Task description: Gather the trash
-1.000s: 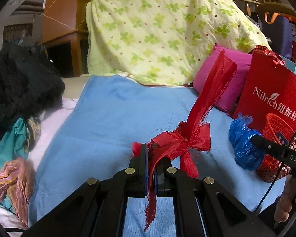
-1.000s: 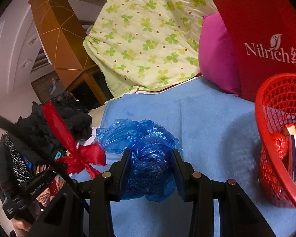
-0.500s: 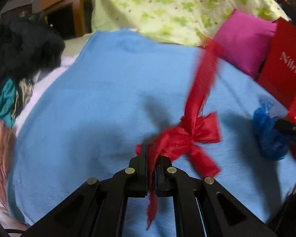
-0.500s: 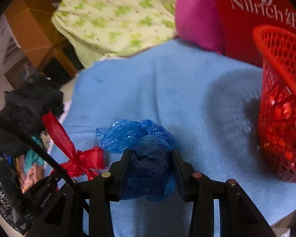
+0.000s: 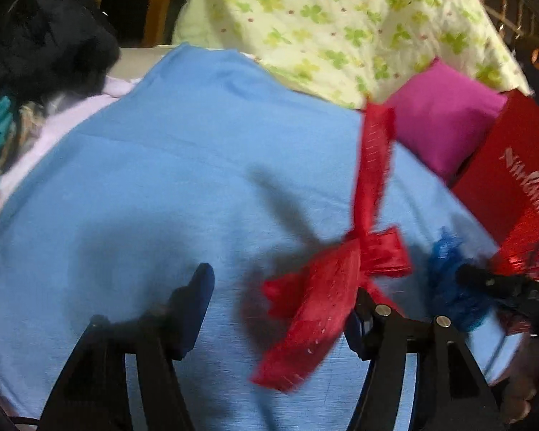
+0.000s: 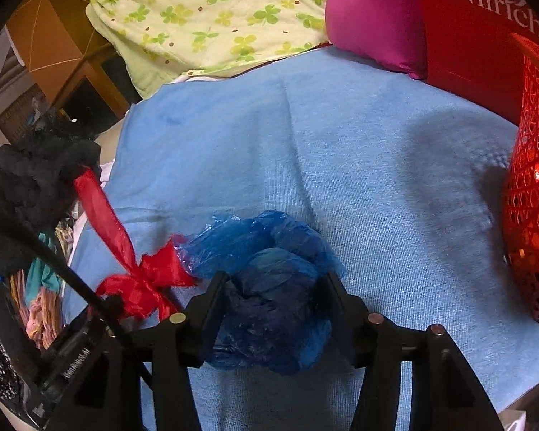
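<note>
A red ribbon bow [image 5: 327,287] hangs loose between the fingers of my left gripper [image 5: 280,283]. It leans on the right finger with its long tail up, just above the blue sheet [image 5: 161,179]. The jaws are opening and neither pad grips the bow. My right gripper [image 6: 276,280] has a crumpled blue plastic bag [image 6: 269,244] between its fingers. Its jaws are opening too, but the bag still fills the gap and touches both pads while resting on the sheet. In the right wrist view the bow [image 6: 143,280] sits just left of the bag.
A red mesh basket [image 6: 531,186] stands at the right edge of the sheet. Behind it are a red paper bag [image 6: 467,36] and a pink pillow [image 6: 373,18]. A green flowered quilt [image 5: 323,18] lies at the back. Dark clothes [image 5: 46,46] are heaped on the left.
Both grippers have sunk toward the sheet. The left jaws, which pinched the ribbon, have sprung wide and let it go. The right jaws have widened around the blue bag.
</note>
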Motion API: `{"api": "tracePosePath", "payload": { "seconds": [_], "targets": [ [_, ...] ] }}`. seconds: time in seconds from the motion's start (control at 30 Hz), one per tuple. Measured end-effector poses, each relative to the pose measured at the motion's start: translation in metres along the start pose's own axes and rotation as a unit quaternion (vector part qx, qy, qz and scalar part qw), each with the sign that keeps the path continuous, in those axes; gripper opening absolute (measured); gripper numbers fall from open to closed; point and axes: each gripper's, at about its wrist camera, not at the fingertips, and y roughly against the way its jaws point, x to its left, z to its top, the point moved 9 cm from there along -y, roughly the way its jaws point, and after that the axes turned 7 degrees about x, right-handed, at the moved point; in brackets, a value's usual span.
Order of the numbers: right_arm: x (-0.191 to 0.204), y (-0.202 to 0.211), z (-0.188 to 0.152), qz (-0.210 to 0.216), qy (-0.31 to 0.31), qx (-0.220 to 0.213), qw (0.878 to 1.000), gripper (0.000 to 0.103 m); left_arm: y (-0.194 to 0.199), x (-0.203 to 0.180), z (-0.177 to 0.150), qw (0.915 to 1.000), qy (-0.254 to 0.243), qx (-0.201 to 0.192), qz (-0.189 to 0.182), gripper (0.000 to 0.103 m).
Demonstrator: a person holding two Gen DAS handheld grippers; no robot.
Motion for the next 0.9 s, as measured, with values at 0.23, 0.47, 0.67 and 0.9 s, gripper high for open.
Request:
{"api": "tracePosePath", "payload": {
  "seconds": [0.23,0.47,0.67,0.9],
  "targets": [
    [-0.008,0.003,-0.003,0.019,-0.017,0.008,1.0,0.058,0.0,-0.023,-0.001,0.9991,-0.03,-0.005,-0.029,0.075],
    [-0.014,0.006,-0.002,0.022,-0.016,0.005,1.0,0.058,-0.03,-0.03,-0.004,0.9969,-0.043,0.052,-0.04,0.072],
    [-0.01,0.003,-0.005,0.025,-0.01,0.01,1.0,0.058,-0.032,-0.039,-0.009,0.995,-0.064,0.06,-0.047,0.031],
    [0.004,0.007,-0.005,0.016,0.025,-0.003,1.0,0.052,-0.014,-0.036,-0.005,0.9967,-0.053,0.032,-0.053,0.025]
  ]
}}
